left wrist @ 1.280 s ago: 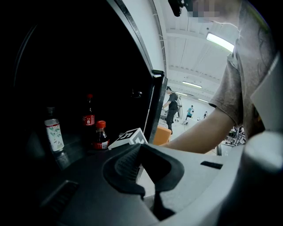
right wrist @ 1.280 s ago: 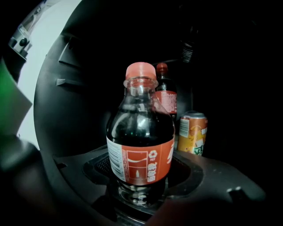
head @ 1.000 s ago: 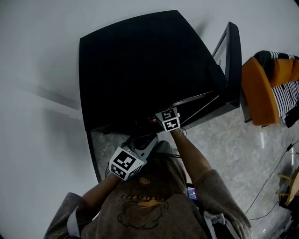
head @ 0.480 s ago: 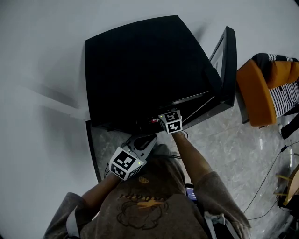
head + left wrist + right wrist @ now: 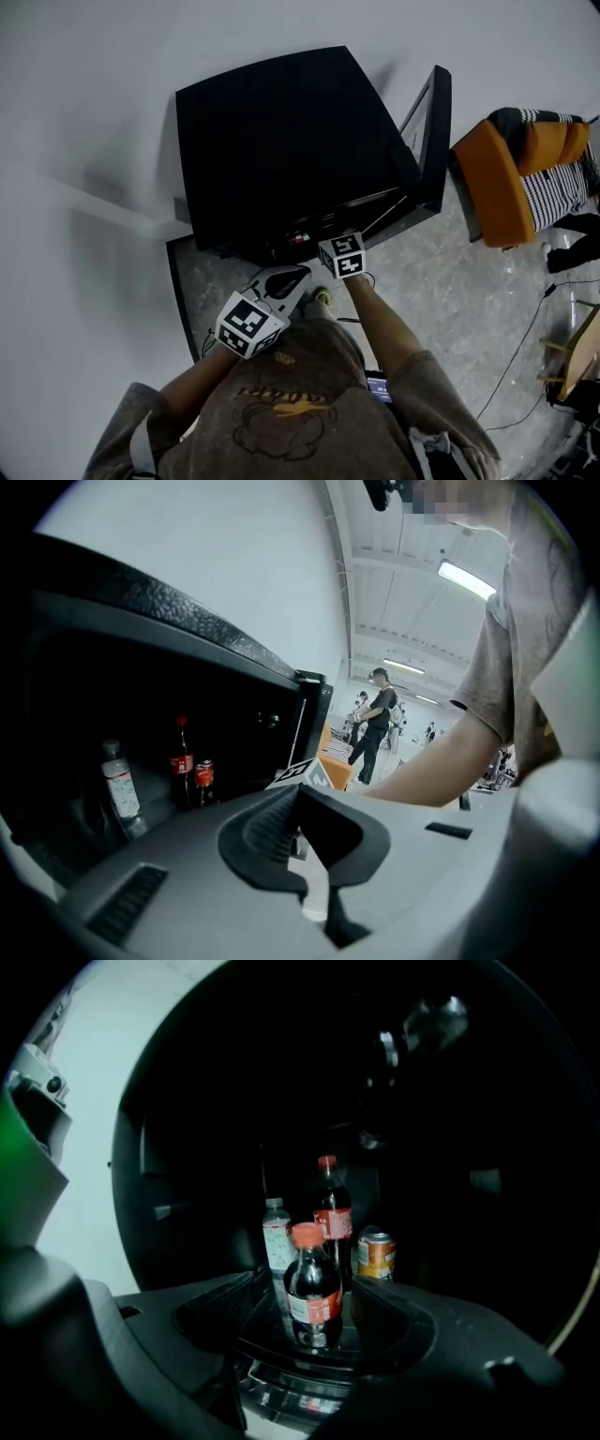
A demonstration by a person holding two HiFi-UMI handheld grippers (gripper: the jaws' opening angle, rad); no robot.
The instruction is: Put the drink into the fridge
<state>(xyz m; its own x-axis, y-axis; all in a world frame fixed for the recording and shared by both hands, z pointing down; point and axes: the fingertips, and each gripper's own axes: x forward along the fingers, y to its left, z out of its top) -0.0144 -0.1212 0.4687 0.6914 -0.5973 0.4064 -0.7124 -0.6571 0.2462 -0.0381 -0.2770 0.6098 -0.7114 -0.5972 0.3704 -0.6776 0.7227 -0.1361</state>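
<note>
A small cola bottle [image 5: 312,1290] with a red cap stands upright on the shelf inside the dark fridge [image 5: 281,141]. My right gripper [image 5: 309,1290] is open around it, with a gap on each side of the bottle. Behind it stand a water bottle [image 5: 275,1232], a taller cola bottle [image 5: 330,1206] and an orange can [image 5: 377,1255]. The right gripper's marker cube [image 5: 340,255] sits at the fridge's front edge. My left gripper [image 5: 300,794] is shut on nothing, held outside the opening, left of the right arm. The fridge door [image 5: 431,131] stands open on the right.
An orange chair [image 5: 502,183] with striped cloth on it stands right of the open door. Cables [image 5: 525,347] run across the stone floor. A white wall [image 5: 84,141] lies behind and left of the fridge. A person [image 5: 377,724] stands far off in the hall.
My right gripper has drawn back a little toward the fridge's front edge. The head view has shifted, so fridge and chair sit more to the left. The left gripper has barely moved.
</note>
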